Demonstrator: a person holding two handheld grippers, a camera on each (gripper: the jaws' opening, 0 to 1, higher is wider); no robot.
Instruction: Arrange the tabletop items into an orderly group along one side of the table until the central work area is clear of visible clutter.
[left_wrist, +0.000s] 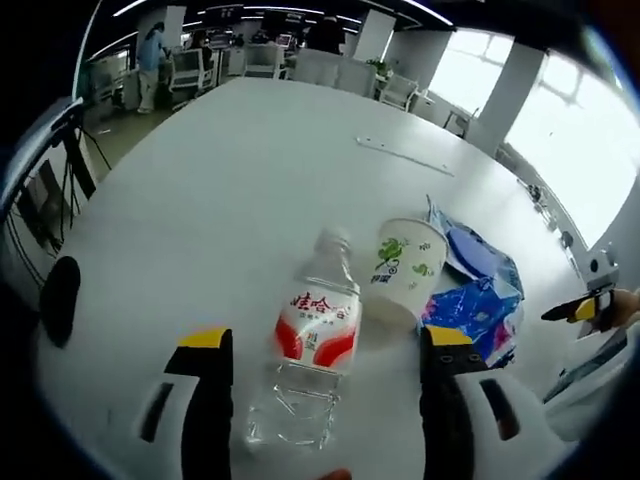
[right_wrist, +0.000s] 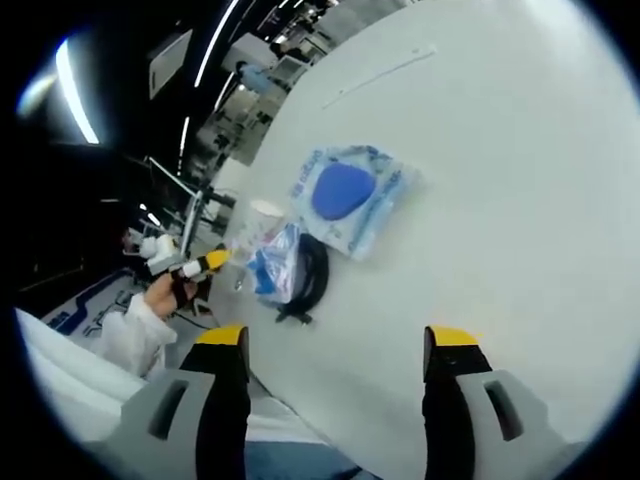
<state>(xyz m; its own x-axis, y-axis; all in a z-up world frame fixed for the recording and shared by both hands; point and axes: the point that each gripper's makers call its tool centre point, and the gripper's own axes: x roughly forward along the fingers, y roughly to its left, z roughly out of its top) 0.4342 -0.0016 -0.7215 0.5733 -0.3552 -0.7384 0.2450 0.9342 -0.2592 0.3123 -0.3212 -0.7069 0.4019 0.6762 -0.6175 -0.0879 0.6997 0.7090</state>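
A clear red-labelled water bottle (left_wrist: 312, 352) is laid beside a paper cup (left_wrist: 409, 262) and blue packets (left_wrist: 478, 290) on the table.

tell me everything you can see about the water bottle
The water bottle is clear plastic with a red and white label bearing red characters. It lies on its side on the white table, neck pointing away, between the open left gripper fingers, untouched by them. Its shoulder sits close to the paper cup; contact is unclear.

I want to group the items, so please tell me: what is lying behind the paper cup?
Behind the paper cup lie blue plastic packets on the white table. The cup hides their near edge.
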